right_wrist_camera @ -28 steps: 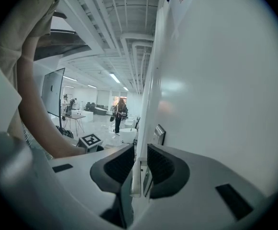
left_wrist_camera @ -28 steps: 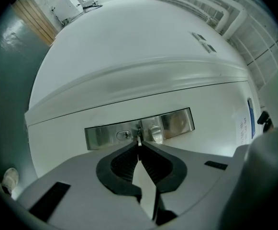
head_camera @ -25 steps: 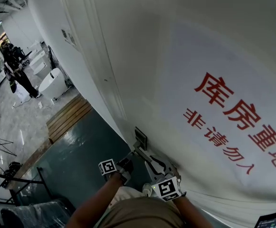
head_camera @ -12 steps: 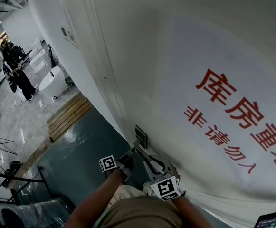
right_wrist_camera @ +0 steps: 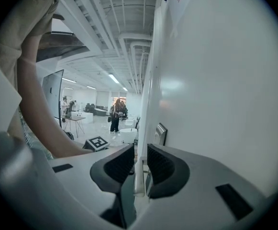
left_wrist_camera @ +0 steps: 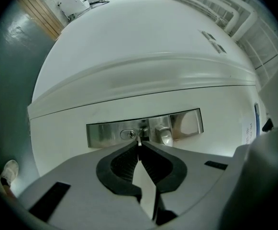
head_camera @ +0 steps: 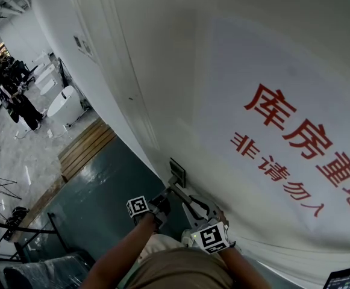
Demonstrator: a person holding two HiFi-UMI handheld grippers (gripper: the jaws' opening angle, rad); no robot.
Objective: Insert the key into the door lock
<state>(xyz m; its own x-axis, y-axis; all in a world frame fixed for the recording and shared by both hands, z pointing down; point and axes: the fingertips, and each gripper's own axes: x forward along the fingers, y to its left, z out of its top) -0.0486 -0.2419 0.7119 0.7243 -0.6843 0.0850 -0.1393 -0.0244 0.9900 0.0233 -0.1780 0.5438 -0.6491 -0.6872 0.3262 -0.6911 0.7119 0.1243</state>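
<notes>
A white door (head_camera: 181, 71) with a red-lettered sign carries a steel lock plate (left_wrist_camera: 105, 132) with a keyhole (left_wrist_camera: 127, 134) and a handle hub (left_wrist_camera: 165, 137). My left gripper (left_wrist_camera: 139, 145) is shut on a thin key (left_wrist_camera: 139, 141), pointing level at the plate. The key's tip sits just right of the keyhole, and I cannot tell whether it touches. In the head view the left gripper (head_camera: 166, 196) is under the lock plate (head_camera: 178, 173). My right gripper (right_wrist_camera: 139, 158) lies along the door, its jaws closed around the pale handle lever (right_wrist_camera: 139, 178).
Dark green floor (head_camera: 96, 197) lies left of the door, with wooden boards (head_camera: 84, 146) farther off. A person in dark clothes (head_camera: 15, 95) stands far back beside a white tub (head_camera: 63, 104). An arm (right_wrist_camera: 38, 109) fills the left of the right gripper view.
</notes>
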